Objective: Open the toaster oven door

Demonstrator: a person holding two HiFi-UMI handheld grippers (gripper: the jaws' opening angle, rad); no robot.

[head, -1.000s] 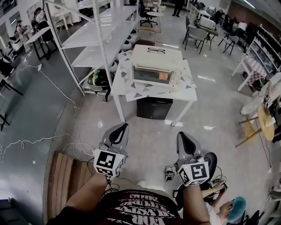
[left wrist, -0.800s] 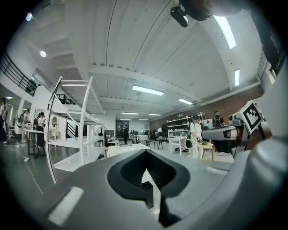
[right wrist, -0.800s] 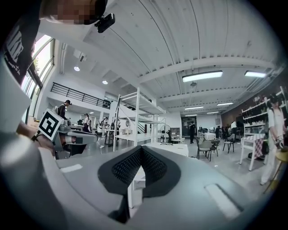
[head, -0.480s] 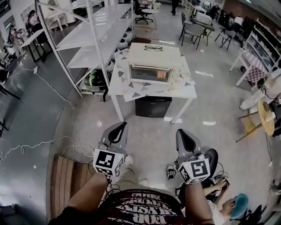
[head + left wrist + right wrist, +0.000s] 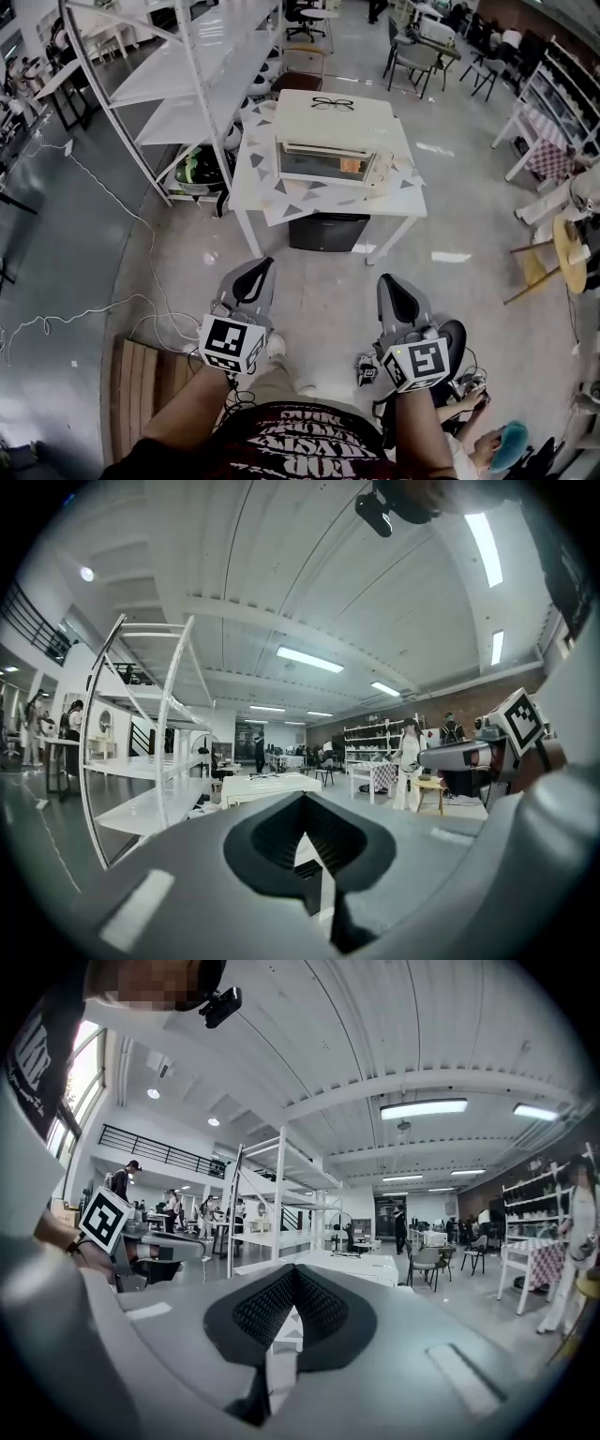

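Grey and black, your two grippers sit low in the head view, just in front of your body. Your left gripper [image 5: 255, 272] has its jaws pressed together with nothing in them. Your right gripper [image 5: 392, 286] is the same, pressed together and empty. They sit side by side and point ahead, just as they did a second ago. What has changed is the room past them. You have walked forward a little, so there is less bare floor between you and the white table [image 5: 251, 190]. The table now looks a bit bigger and nearer. The toaster oven [image 5: 333, 141] stands on that table, with a pair of glasses [image 5: 332, 104] lying on its roof and a black box [image 5: 328, 231] under the table. Its door [image 5: 322, 166] faces you and looks shut. I think this is only the walk-up part of the job. The oven is well apart from both grippers, so you need more steps before you can reach it. Then one gripper will have to spread its jaws to take hold of the door.
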